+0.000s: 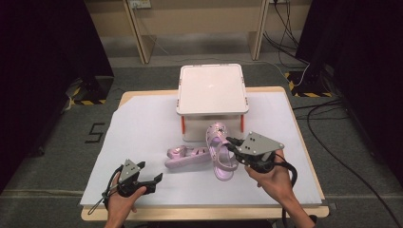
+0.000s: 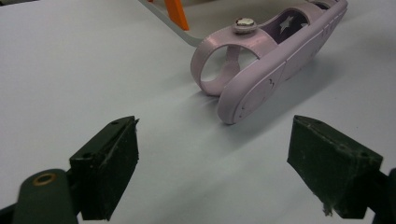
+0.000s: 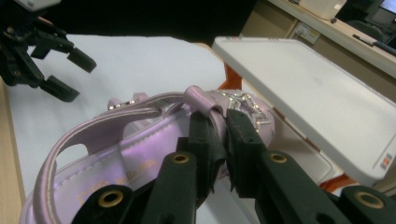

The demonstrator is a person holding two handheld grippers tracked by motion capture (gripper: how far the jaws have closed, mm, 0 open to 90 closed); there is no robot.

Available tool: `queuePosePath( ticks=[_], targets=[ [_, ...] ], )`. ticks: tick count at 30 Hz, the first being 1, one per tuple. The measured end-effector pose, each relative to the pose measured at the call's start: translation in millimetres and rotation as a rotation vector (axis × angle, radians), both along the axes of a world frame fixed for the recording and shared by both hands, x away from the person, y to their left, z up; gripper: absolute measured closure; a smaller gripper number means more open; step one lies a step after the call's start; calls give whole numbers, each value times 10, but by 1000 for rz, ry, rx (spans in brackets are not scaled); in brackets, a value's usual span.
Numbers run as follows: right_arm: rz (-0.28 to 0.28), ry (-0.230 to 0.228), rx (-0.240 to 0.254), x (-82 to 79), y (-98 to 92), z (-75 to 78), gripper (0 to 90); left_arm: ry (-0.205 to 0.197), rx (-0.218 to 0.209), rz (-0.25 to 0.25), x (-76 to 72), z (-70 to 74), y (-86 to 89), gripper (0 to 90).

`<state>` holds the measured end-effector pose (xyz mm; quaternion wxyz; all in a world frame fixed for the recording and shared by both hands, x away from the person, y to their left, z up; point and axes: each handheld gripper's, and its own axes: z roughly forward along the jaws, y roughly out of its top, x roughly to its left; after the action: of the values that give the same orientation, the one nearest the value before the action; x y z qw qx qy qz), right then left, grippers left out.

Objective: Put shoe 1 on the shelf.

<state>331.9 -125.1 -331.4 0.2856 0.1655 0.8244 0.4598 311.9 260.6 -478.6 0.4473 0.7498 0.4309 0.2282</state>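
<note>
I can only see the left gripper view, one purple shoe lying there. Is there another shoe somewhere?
Observer: Yes, a second purple sandal sits beside the lying sandal.
Operator: Is anybody holding it?
Observer: The right gripper is shut on its strap.
Operator: What's that orange thing at the top?
Observer: A leg of a small white shelf standing behind both sandals.
Operator: Is the shelf's top bare?
Observer: Yes, nothing lies on it.

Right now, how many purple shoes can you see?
2. One sandal is gripped by the right gripper in front of the white shelf. The other sandal lies on its side on the table, left of the first.
</note>
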Motion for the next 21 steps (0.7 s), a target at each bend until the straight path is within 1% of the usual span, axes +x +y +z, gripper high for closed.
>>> queuePosePath(
  ticks=[4, 10, 13, 15, 21],
  targets=[
    [13, -13, -5, 67, 76, 159, 818, 2, 0, -2, -4, -6, -2, 157],
    [22, -53, -15, 231, 215, 403, 818, 3, -2, -1, -8, 0, 4, 156],
    [16, -60, -18, 345, 285, 496, 818, 7, 1, -2, -13, -6, 8, 157],
    [16, -65, -27, 435, 330, 546, 818, 0, -2, -4, -8, -4, 6, 156],
    [-10, -66, -57, 756, 459, 631, 818, -2, -8, -2, -7, -1, 8, 157]
  ],
)
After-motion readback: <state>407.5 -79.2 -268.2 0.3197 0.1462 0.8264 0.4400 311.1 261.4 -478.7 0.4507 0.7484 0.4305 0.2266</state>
